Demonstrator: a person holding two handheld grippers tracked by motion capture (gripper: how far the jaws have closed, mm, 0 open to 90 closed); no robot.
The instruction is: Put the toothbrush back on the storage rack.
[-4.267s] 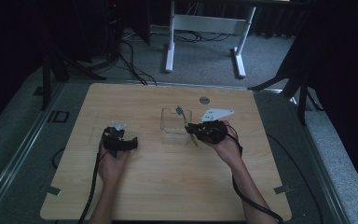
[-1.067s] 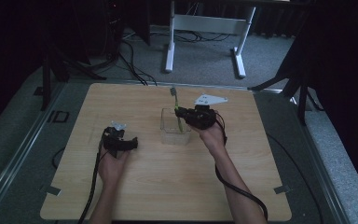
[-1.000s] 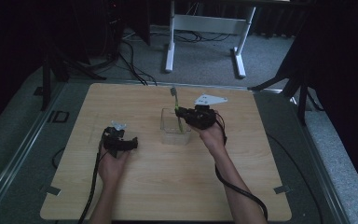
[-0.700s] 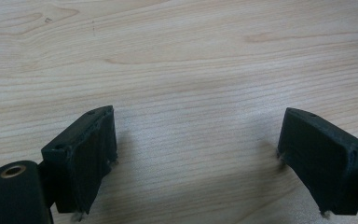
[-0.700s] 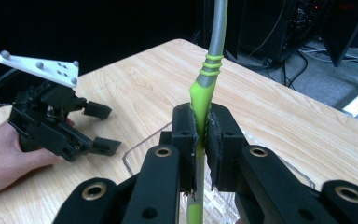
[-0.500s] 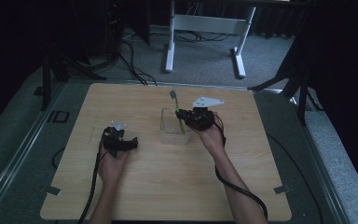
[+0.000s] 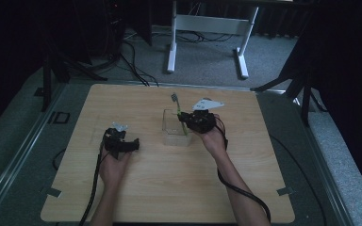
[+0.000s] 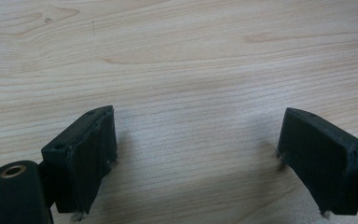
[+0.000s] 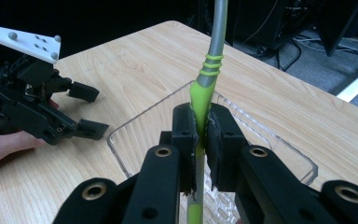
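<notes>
Item: slim utensil with lime-green rubbery handle and grey metal shaft (image 9: 203, 100), head too small to identify. Judged light, stiff, grippy at the handle; best taken there. Position: upright over a clear plastic rectangular tray (image 9: 265, 140), pinched at the handle by the right gripper (image 9: 200, 128), fingers pressed on it. Left gripper (image 8: 196, 154): fingers spread, nothing between, resting on the pale wood-grain desk (image 7: 169, 183). Surroundings: dim room, grey carpet, white frame legs (image 7: 207, 28) beyond.

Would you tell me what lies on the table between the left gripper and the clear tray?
Nothing: in the high view, only bare wooden table separates the left gripper from the clear tray. The right gripper view shows the same bare stretch.
</notes>
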